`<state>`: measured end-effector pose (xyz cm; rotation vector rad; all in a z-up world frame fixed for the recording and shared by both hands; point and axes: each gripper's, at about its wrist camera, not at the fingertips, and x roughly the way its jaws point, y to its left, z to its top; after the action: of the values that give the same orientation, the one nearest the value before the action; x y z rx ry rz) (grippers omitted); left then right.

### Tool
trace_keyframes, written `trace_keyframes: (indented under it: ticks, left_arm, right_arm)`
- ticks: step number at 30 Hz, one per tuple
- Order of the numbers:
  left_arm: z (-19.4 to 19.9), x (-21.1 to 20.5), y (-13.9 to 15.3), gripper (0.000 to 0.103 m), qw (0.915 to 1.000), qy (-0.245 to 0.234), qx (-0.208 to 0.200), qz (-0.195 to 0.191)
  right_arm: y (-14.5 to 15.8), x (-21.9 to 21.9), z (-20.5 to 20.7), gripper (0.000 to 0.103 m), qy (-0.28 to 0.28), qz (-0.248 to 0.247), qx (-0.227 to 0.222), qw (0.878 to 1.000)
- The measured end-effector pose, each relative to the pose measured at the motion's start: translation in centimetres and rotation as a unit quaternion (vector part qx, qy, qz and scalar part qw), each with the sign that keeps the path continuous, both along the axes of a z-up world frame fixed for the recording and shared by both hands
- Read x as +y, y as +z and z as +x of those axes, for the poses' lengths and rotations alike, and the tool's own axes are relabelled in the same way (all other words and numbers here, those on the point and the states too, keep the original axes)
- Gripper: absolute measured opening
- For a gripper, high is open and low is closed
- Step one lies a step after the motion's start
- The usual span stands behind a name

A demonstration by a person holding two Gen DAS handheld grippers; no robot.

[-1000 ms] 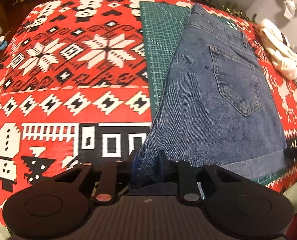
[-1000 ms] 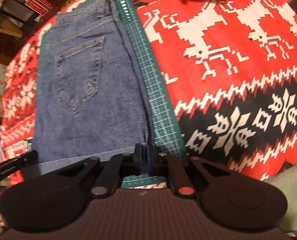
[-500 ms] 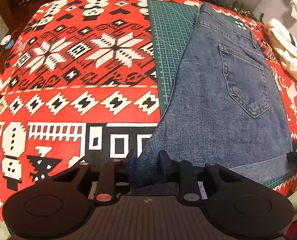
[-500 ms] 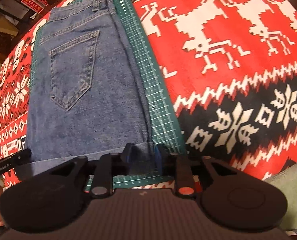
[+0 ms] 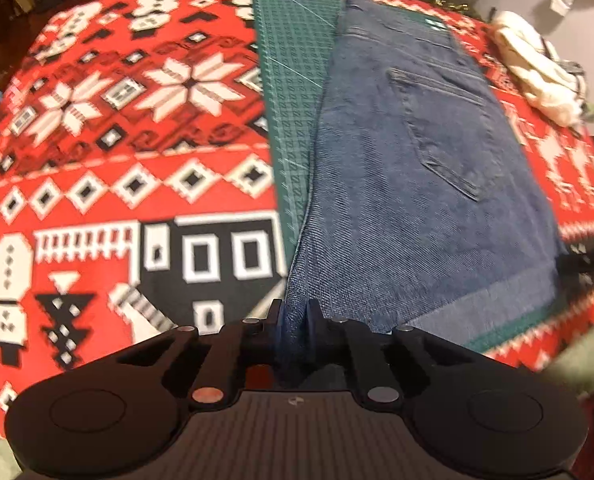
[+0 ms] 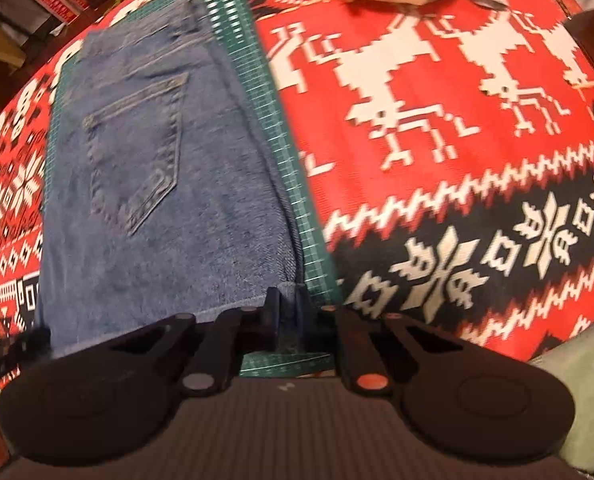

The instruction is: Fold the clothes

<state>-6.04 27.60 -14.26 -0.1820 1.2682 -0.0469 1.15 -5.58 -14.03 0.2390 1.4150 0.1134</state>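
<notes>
Both tongs, left tongs [image 5: 294, 314] and right tongs [image 6: 287, 300], pinch the jeans [image 5: 409, 200] near-edge corners; uneven lifting could skew the fold.

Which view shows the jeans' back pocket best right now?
Right wrist: the back pocket on the jeans is whole with readable stitching. The left wrist view shows it off to the right, more skewed and blurred.
</notes>
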Motion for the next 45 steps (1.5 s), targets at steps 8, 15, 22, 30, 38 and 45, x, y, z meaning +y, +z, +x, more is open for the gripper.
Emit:
trace_keyframes:
  ticks: [8, 15, 22, 30, 38, 45]
  left_arm:
    - [-0.4, 0.1, 0.1, 0.020, 0.9999, 0.014, 0.001, 0.009]
    - [-1.9, 2.5, 1.7, 0.028, 0.9959, 0.081, -0.040, 0.003]
    - [-0.3, 0.7, 2.7, 0.028, 0.9946, 0.064, -0.081, -0.016]
    - [3.9, -4.4, 2.2, 0.028, 0.9947, 0.011, -0.082, -0.062]
    - [6.7, -7.6, -1.0, 0.022, 0.9969, 0.001, -0.032, -0.072]
    - [6.5, -7.7, -1.6, 0.018, 0.9981, 0.010, -0.029, -0.053]
  right_arm:
    - [0.8, -0.6, -0.6, 0.009, 0.008, -0.004, -0.004, 1.000]
    - [2.0, -1.2, -0.5, 0.012, -0.021, 0.008, -0.027, 0.999]
    - [5.1, 0.6, -0.4, 0.014, 0.002, 0.038, -0.097, 0.995]
    - [3.9, 6.6, 0.2, 0.010, 0.067, 0.044, -0.092, 0.993]
    - [1.2, 10.2, 1.7, 0.010, 0.086, 0.065, -0.074, 0.991]
    - [-1.4, 11.2, 2.2, 0.009, 0.086, 0.024, -0.054, 0.994]
